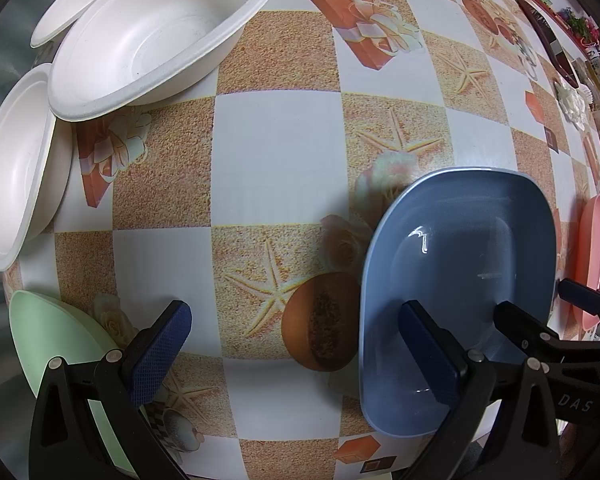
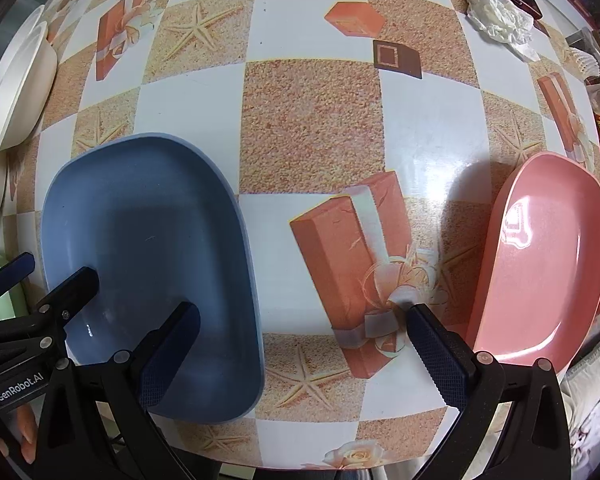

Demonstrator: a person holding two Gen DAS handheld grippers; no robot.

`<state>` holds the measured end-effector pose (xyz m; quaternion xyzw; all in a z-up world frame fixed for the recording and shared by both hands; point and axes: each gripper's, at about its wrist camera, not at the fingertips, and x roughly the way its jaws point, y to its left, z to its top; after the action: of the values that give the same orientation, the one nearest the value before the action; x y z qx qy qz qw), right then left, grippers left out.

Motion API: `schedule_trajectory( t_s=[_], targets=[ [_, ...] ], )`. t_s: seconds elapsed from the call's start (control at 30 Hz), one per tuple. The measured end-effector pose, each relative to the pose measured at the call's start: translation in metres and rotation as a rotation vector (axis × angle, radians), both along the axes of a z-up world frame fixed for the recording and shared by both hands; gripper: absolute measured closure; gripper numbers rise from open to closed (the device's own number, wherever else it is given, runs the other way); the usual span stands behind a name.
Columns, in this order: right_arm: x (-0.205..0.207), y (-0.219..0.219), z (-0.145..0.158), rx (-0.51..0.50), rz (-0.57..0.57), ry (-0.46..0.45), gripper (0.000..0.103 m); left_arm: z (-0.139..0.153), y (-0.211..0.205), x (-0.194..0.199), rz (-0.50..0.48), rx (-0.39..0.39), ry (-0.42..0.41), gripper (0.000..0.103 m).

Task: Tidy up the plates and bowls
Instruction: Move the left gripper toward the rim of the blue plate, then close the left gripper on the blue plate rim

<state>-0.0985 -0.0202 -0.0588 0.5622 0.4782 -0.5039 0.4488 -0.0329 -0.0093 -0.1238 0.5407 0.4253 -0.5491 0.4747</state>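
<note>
Both grippers are over the near edge of a table covered in a checkered cloth [image 2: 308,120] printed with starfish and gift boxes. Left gripper [image 1: 296,348]: fingers spread wide, holding nothing; its right finger sits over the near-left part of the blue plate [image 1: 460,272], its left finger just beside the green plate [image 1: 56,344], which lies at the near-left table edge. Right gripper [image 2: 304,352]: also spread wide and holding nothing, left finger over the blue plate's near-right rim, right finger just beside the pink plate [image 2: 540,264]; the cloth shows between the fingers. Blue plate lies flat between the two grippers; pink plate lies near the right edge, well apart from the blue one. Three white bowls at the far left: the large bowl [image 1: 156,36] rests tilted, its rim overlapping a second bowl [image 1: 16,168] nearer the camera, with a third bowl [image 1: 80,0] behind it (contact between these cannot be judged). A crumpled tissue [image 2: 500,16] lies far right.
</note>
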Motion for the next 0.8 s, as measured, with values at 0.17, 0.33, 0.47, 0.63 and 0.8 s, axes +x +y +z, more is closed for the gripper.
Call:
schedule_trajectory(
  t_s=[0.17,0.33,0.47,0.63,0.8],
  targets=[
    [0.003,0.003,0.002,0.014,-0.010,0.004,0.000,0.000,-0.003,-0.002,0.030,0.043,0.008,0.000],
    [0.006,0.004,0.011,0.037,-0.011,-0.005,0.013,0.003,-0.008,-0.013,-0.005,0.078,-0.009,0.008],
    [0.021,0.007,0.027,0.000,0.057,-0.029,0.063,0.009,-0.006,-0.036,-0.087,0.059,-0.021,0.025],
    [0.026,0.010,0.032,0.026,0.022,-0.104,0.086,0.015,-0.003,-0.064,-0.181,0.081,0.008,0.066],
    [0.021,0.026,0.040,0.080,-0.012,-0.163,0.086,0.023,0.003,-0.066,-0.179,0.108,0.041,0.071]
  ],
)
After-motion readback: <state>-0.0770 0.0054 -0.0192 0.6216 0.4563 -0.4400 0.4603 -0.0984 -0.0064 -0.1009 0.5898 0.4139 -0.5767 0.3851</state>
